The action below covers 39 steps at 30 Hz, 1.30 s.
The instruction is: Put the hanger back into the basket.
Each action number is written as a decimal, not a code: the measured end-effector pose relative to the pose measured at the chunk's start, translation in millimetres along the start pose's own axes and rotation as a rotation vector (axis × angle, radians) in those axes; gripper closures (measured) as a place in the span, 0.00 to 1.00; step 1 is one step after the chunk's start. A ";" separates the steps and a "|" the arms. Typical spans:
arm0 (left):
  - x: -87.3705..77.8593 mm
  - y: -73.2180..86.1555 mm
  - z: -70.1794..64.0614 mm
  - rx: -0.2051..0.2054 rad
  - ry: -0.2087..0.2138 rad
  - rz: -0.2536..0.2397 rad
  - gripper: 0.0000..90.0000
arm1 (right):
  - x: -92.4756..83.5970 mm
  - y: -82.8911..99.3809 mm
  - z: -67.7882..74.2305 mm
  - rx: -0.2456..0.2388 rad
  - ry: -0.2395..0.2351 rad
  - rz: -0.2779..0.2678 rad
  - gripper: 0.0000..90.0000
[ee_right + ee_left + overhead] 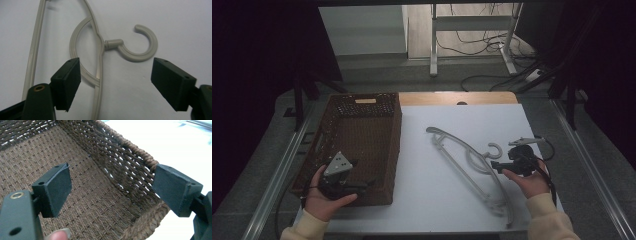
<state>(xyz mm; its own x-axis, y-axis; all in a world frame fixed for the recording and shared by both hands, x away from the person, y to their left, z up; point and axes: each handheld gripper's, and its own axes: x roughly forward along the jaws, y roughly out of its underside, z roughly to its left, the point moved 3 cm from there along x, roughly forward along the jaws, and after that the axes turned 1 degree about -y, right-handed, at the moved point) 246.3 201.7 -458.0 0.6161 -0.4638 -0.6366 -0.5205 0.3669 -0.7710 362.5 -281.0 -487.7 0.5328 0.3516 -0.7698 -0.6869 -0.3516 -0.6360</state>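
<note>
A grey plastic hanger (462,150) lies flat on the white table top (432,190), its hook (496,148) pointing right. My right gripper (504,156) sits just right of the hook, aimed at it. In the right gripper view its jaws (116,80) stand wide open, and the hanger (100,50) neck and hook (147,50) lie between and beyond them, untouched. My left gripper (361,175) hovers over the near right corner of a brown wicker basket (362,100). Its jaws (110,187) are open and hold nothing, with the basket's woven wall (135,147) showing between them.
The basket holds nothing that I can see. A wooden strip (452,97) marks the table's far edge. Metal rails (277,175) run along both sides. Cables and a desk frame (472,30) lie on the floor beyond.
</note>
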 end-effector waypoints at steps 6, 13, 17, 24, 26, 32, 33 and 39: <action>0.4 0.6 0.4 0.001 -0.004 0.002 0.18 | 13.9 -8.6 3.7 0.020 -0.004 0.046 0.34; 0.9 0.8 0.8 0.002 -0.005 0.005 0.18 | 28.6 -13.5 7.1 0.025 0.003 0.091 0.37; 0.8 1.0 2.1 0.002 -0.009 0.005 0.18 | 37.8 -14.2 9.3 0.020 0.017 0.123 0.39; 0.5 1.2 2.0 0.003 -0.010 0.007 0.18 | 47.8 -12.4 10.9 0.035 0.030 0.179 0.44; 0.6 1.1 1.8 0.002 -0.009 0.006 0.18 | 49.1 -12.3 10.9 0.040 0.032 0.184 0.45; 0.2 1.4 2.3 0.003 -0.011 0.006 0.18 | 57.6 -11.9 12.7 0.041 0.055 0.232 0.56; 0.1 1.4 2.4 0.003 -0.010 0.006 0.18 | 57.6 -11.9 12.7 0.041 0.055 0.232 0.56; 0.2 1.5 2.1 0.004 -0.009 0.006 0.18 | 59.5 -12.8 15.4 0.025 0.093 0.254 0.67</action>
<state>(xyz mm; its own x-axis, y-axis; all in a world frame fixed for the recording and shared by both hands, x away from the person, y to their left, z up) 246.8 203.9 -459.3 0.6184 -0.4544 -0.6412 -0.5216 0.3729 -0.7674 395.3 -242.3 -524.5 0.3836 0.1733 -0.9071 -0.8159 -0.3965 -0.4208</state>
